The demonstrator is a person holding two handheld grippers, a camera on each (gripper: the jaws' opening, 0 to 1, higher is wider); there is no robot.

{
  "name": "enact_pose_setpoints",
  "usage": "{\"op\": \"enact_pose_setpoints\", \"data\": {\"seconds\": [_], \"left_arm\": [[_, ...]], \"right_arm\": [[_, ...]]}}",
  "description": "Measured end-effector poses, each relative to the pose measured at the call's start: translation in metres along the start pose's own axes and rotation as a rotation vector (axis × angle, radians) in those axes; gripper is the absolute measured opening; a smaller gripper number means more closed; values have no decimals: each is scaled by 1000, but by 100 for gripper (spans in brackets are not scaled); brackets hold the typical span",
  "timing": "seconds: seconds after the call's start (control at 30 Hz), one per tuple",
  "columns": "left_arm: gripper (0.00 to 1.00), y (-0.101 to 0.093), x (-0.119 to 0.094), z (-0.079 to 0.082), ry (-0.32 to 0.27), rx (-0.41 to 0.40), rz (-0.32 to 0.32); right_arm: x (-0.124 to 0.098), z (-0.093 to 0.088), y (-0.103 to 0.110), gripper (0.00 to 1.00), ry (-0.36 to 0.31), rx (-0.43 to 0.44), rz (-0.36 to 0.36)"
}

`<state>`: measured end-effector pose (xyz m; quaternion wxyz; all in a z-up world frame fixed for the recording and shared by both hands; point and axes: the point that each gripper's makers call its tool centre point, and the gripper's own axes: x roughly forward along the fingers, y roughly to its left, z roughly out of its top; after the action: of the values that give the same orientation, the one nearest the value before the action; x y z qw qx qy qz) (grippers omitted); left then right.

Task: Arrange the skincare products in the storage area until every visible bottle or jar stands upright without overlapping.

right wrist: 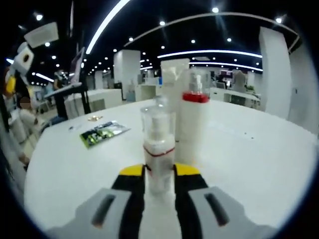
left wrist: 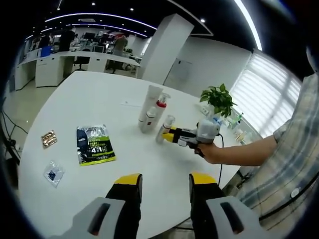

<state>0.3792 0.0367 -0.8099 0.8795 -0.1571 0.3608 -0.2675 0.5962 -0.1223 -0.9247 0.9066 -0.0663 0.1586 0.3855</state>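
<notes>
A small white bottle with a clear cap (right wrist: 158, 149) stands upright on the white table, and my right gripper (right wrist: 159, 172) is shut on its lower body. From the left gripper view the same bottle (left wrist: 166, 127) is at the tips of the right gripper (left wrist: 170, 134), held by a person's hand. Just behind stand a pump bottle with a red collar (right wrist: 193, 124) (left wrist: 160, 107), a tall white tube (right wrist: 172, 82) (left wrist: 151, 98) and a small white bottle (left wrist: 148, 122), all upright and close together. My left gripper (left wrist: 164, 181) hangs open over the near table edge, holding nothing.
A green and black sachet (left wrist: 94, 145) (right wrist: 103, 133) lies flat left of the bottles. A gold packet (left wrist: 48, 139) and a clear packet (left wrist: 53, 173) lie nearer the left rim. A potted plant (left wrist: 219, 99) stands at the far right edge. The person's arm (left wrist: 249, 152) reaches in from the right.
</notes>
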Motion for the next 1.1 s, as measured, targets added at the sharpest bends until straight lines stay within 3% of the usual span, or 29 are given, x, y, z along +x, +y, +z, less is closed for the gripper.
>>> {"op": "enact_pose_setpoints", "data": {"seconds": [0.73,1.1], "left_arm": [[38,2,-3,-4,10,-2,35],[38,-1,5,-2,19,-2,25]], "right_arm": [[22,2,-23,18,28,-43,88],[18,-6,-25,18,47,11,111]]}}
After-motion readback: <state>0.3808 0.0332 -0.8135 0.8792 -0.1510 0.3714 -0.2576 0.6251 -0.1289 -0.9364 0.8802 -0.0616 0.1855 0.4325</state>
